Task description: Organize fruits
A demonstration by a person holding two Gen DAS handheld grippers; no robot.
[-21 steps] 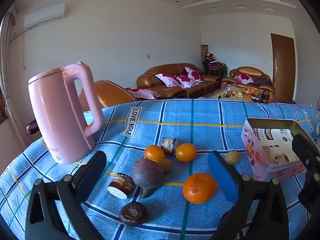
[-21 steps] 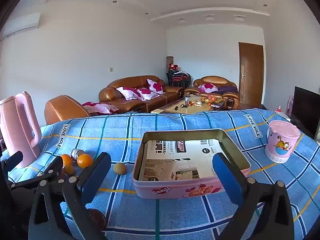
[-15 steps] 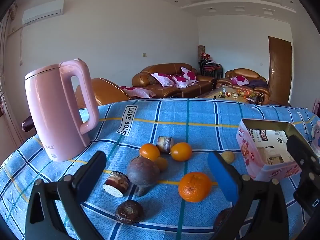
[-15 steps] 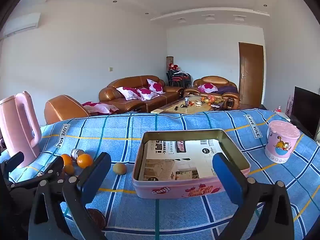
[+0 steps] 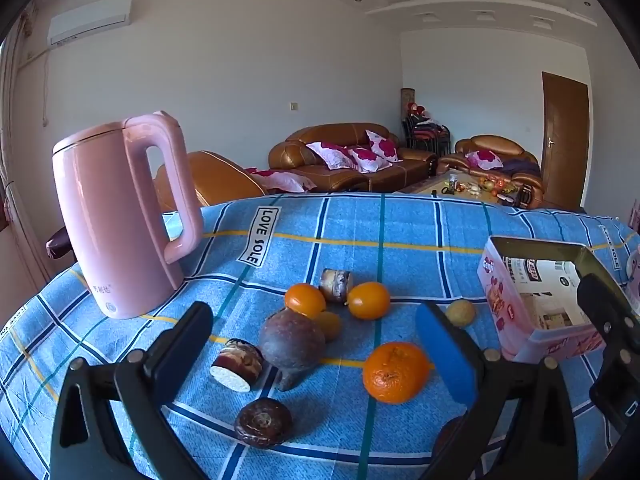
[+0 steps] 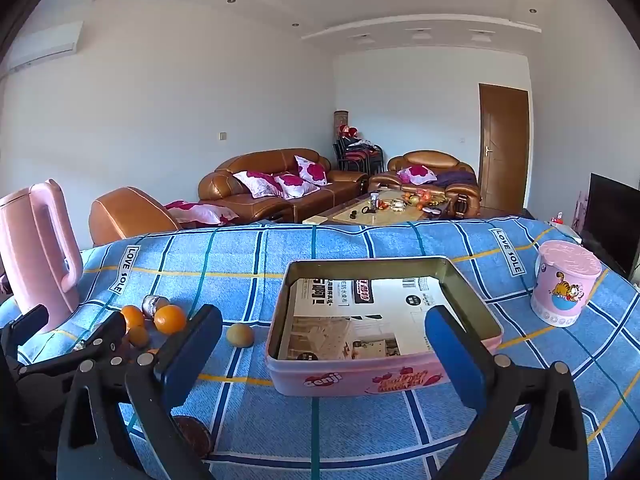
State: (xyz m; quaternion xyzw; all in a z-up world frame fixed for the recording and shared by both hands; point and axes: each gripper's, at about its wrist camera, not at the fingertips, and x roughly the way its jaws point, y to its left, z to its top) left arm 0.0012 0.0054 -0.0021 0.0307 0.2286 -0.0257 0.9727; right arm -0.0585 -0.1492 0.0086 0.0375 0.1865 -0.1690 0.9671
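Both grippers, left (image 5: 316, 344) and right (image 6: 324, 344), jaws wide apart, holding nothing. Big orange (image 5: 396, 372) on cloth: likely light, round, rollable; grip gently across middle. Tin (image 6: 384, 376) empty.

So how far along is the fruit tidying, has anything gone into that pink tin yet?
Nothing looks done yet: the pink tin holds only a printed paper lining. Nothing is in hand either; the left gripper and right gripper are both open and empty. All the sorting is left: the large orange, the smaller oranges, the dark round fruit and the pieces around them lie loose on the blue cloth.
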